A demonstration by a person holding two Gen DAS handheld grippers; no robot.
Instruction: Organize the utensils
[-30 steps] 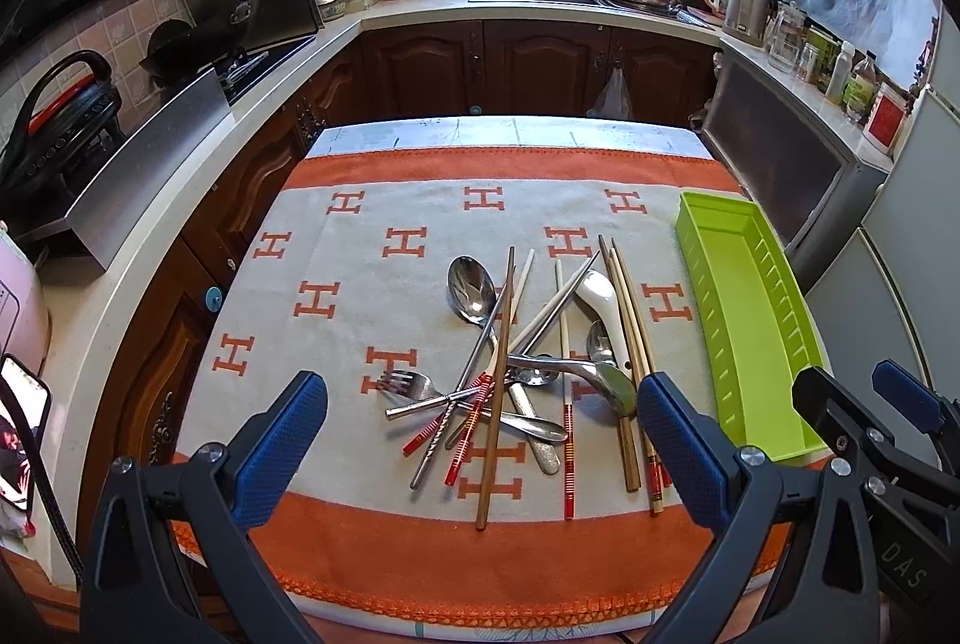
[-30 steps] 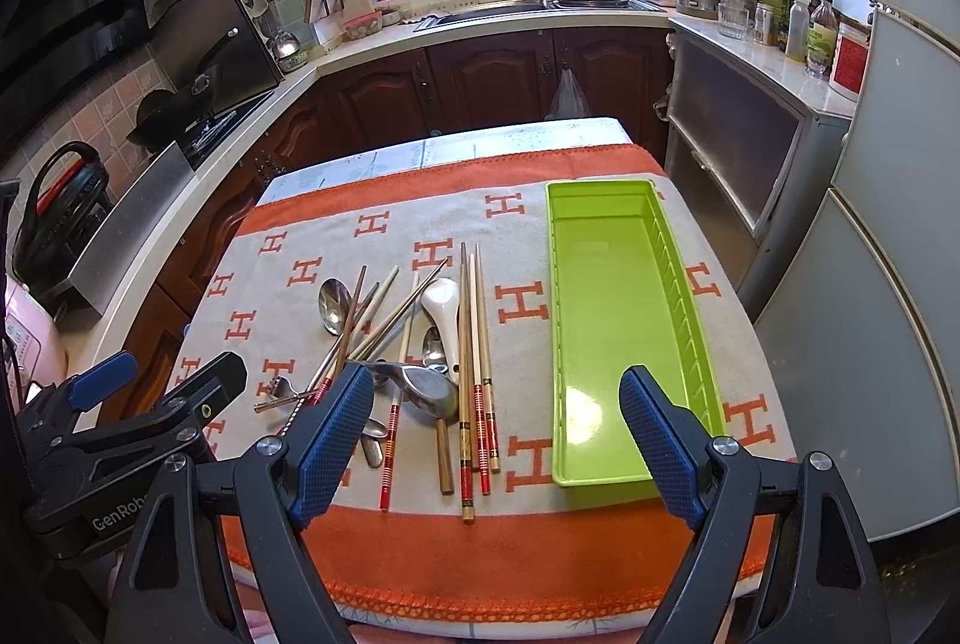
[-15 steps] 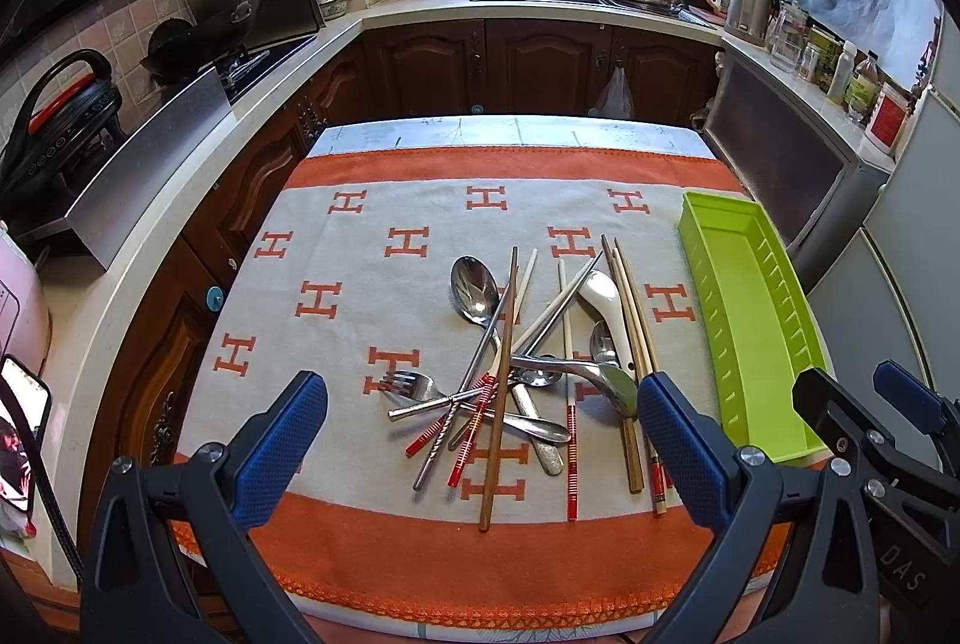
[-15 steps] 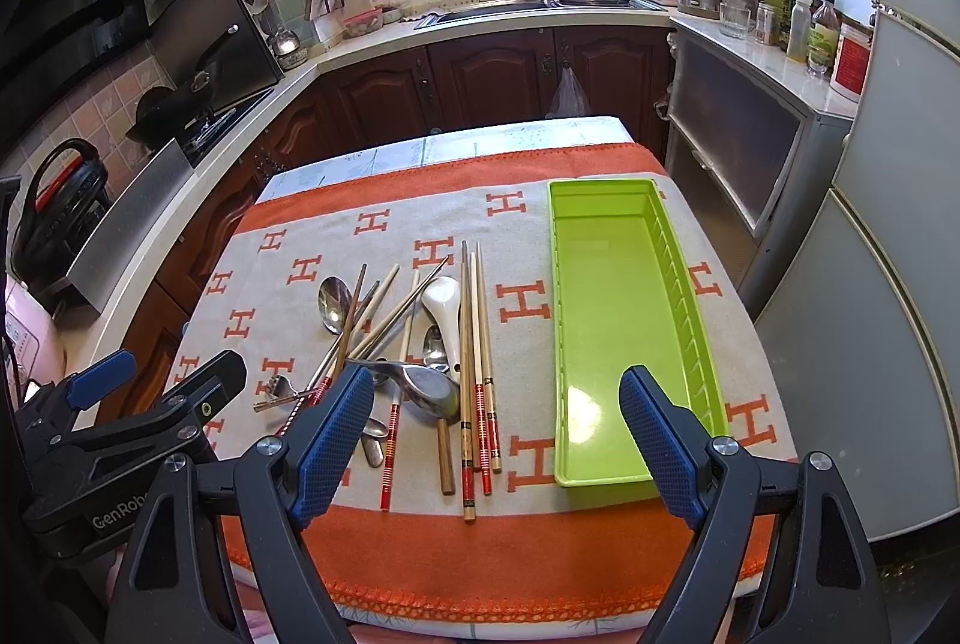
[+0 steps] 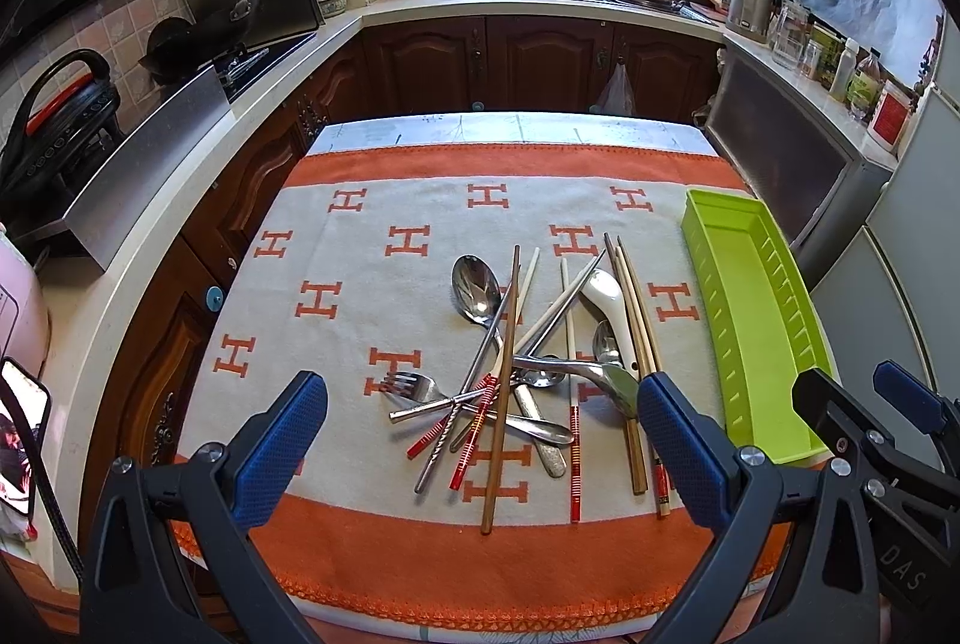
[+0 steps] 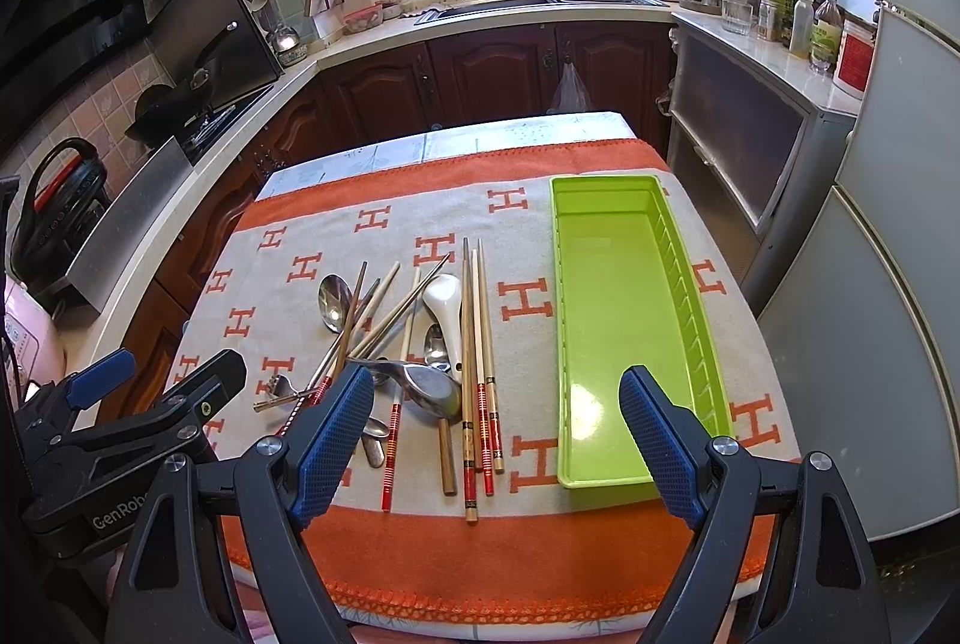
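A jumbled pile of utensils [image 5: 528, 362], metal spoons, a fork [image 5: 414, 387], a white ceramic spoon [image 6: 445, 311] and chopsticks, lies mid-cloth on the orange-bordered tablecloth [image 5: 360, 296]. To its right the green plastic tray [image 6: 624, 320] holds nothing. The left gripper [image 5: 480, 455] and the right gripper [image 6: 489, 443] hover at the near edge, jaws spread wide, touching nothing.

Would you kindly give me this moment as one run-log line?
phase: pre-grasp | left gripper: open, empty | right gripper: open, empty | utensil pile: tangled on cloth | green tray: empty, right of pile
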